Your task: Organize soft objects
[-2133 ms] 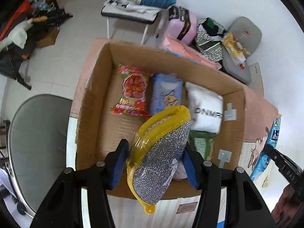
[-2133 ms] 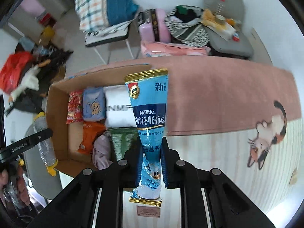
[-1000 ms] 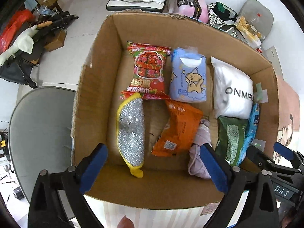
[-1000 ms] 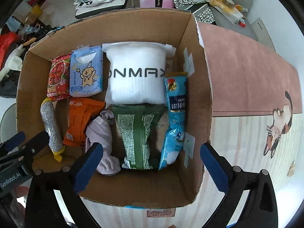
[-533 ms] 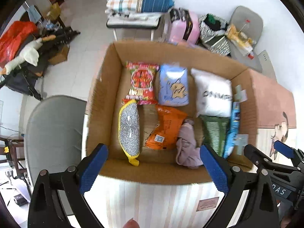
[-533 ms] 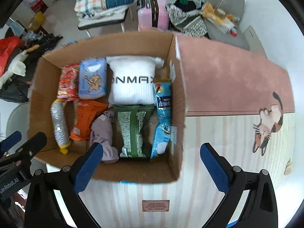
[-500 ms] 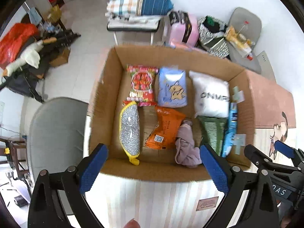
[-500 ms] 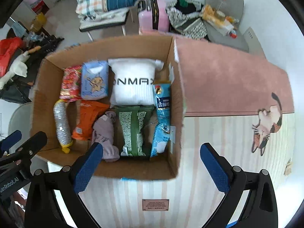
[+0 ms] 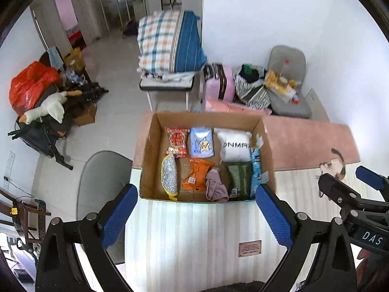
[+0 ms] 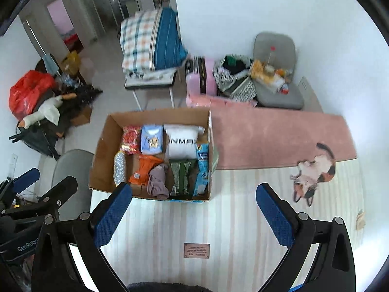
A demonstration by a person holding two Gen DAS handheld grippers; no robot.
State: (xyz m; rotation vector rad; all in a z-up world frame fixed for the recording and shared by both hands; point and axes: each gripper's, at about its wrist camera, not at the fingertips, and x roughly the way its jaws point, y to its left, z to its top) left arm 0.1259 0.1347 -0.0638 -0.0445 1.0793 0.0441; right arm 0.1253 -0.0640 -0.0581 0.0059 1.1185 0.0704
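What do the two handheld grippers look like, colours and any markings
Both the left gripper and right gripper have matte black frames with silver screws and textured blue finger pads. White lettering reads "GenRobo..." on the left and "DAS" on the right. No cables or sleeves show.

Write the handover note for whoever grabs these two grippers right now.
Left gripper: open, holding nothing.
Right gripper: open, holding nothing.
Cardboard box on the table holds the silver scrubber pouch, red snack bag, tissue pack, white pillow, orange packet, mauve cloth, green bag and blue Nestle sachet.
Done: all visible soft items boxed.
Left: nothing visible.
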